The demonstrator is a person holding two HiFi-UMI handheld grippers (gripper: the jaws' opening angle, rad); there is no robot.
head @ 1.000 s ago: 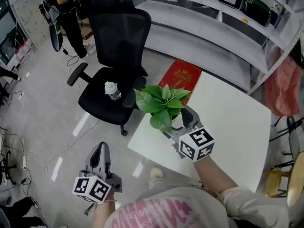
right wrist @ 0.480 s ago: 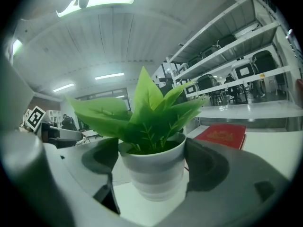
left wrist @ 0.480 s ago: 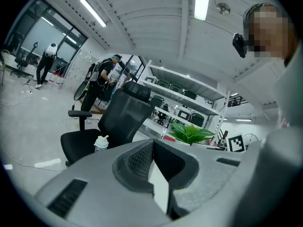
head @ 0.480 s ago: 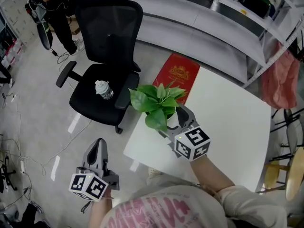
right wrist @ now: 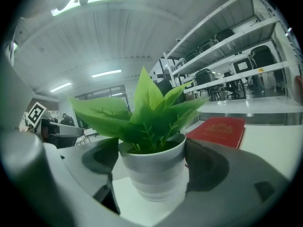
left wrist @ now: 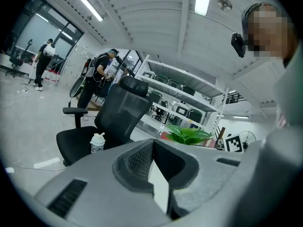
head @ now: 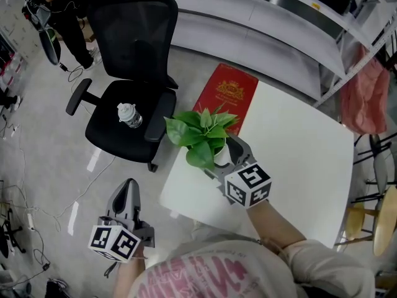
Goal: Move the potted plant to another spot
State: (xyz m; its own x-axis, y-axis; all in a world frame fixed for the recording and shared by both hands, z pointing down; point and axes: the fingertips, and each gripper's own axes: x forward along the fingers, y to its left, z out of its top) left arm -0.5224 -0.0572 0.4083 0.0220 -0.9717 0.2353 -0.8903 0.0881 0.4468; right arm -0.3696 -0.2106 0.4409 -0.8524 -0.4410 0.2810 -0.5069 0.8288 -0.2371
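Right tool point(head: 223, 158) clamps potted plant point(head: 198, 133); left tool point(head: 128, 190) closed.

left gripper point(head: 129, 190) grey | right gripper point(head: 224, 156) grey | marker cubes point(head: 247, 184) black-white | top point(head: 198, 279) pink

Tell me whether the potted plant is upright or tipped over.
Upright. In the right gripper view the potted plant sits level between the jaws of the right gripper, its rim horizontal and its leaves rising.

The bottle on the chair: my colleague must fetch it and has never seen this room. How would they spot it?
In the head view, left of the white table stands a black mesh-backed office chair. On its seat stands a small clear bottle with a pale cap, the only thing on the chair and bright against the black cushion.
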